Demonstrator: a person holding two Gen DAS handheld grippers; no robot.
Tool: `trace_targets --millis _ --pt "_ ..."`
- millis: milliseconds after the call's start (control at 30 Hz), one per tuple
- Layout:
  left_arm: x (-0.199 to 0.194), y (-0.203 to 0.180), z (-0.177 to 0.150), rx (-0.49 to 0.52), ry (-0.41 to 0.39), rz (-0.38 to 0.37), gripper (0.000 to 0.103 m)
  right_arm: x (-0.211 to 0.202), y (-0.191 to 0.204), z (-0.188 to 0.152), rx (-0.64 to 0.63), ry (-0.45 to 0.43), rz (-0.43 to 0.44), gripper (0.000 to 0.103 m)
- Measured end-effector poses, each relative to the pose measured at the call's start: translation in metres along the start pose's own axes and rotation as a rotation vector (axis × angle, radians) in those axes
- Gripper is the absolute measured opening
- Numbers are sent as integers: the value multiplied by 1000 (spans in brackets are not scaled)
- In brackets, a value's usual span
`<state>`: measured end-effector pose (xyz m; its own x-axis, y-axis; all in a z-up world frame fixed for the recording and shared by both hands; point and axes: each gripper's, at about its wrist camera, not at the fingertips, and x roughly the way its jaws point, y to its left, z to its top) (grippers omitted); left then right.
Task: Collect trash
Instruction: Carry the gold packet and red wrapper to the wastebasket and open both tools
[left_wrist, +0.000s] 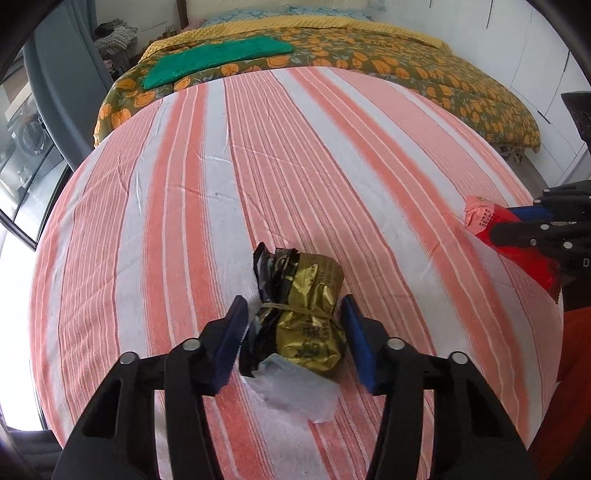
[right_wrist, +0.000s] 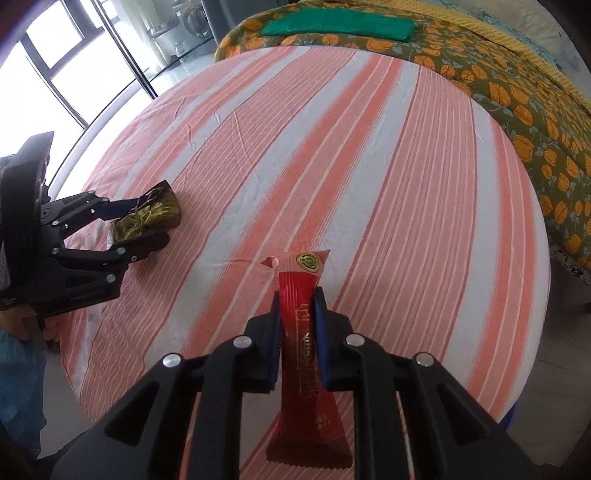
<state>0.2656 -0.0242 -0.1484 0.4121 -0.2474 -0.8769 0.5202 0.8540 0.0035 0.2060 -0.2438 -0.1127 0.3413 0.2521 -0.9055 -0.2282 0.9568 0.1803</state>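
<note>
A crumpled gold and black wrapper bundle (left_wrist: 314, 295), tied with a thin string, lies on the striped bedsheet (left_wrist: 295, 147) on a scrap of white tissue (left_wrist: 295, 391). My left gripper (left_wrist: 293, 306) is closed around it, a blue pad against each side. The right wrist view shows the same grip (right_wrist: 153, 219) on the bundle (right_wrist: 162, 210) from the side. My right gripper (right_wrist: 297, 295) is shut on a long red snack wrapper (right_wrist: 303, 266), which stands up between the pads above the sheet. That wrapper (left_wrist: 524, 262) and the right gripper (left_wrist: 513, 223) also show at the right edge of the left wrist view.
A floral olive and orange quilt (left_wrist: 406, 62) with a folded green cloth (left_wrist: 218, 59) covers the far end of the bed. Glass doors (right_wrist: 74, 55) stand beyond the bed's left side. A hand (right_wrist: 37, 325) and blue sleeve hold the left gripper.
</note>
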Motion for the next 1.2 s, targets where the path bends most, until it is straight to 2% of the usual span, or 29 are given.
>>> trace_targets --millis 67,300,467,600,900,1200 --pt "-3 1 -2 -16 -16 -1 44 -12 0 -7 11 -43 17 15" --pt "-34 -12 -10 -91 -103 -38 42 -43 0 -30 47 -140 94 15" --pt "-58 -42 -14 -108 -151 -92 42 -61 -7 -52 76 -181 138 15" --pt "-68 -77 -12 -85 -167 -135 42 -76 -22 -70 114 -215 159 15" --pt "-77 -166 6 7 -180 -236 42 -103 -83 -115 218 -272 126 15" --pt "-63 -257 25 103 -155 -326 43 -120 -172 -170 388 -325 47 15"
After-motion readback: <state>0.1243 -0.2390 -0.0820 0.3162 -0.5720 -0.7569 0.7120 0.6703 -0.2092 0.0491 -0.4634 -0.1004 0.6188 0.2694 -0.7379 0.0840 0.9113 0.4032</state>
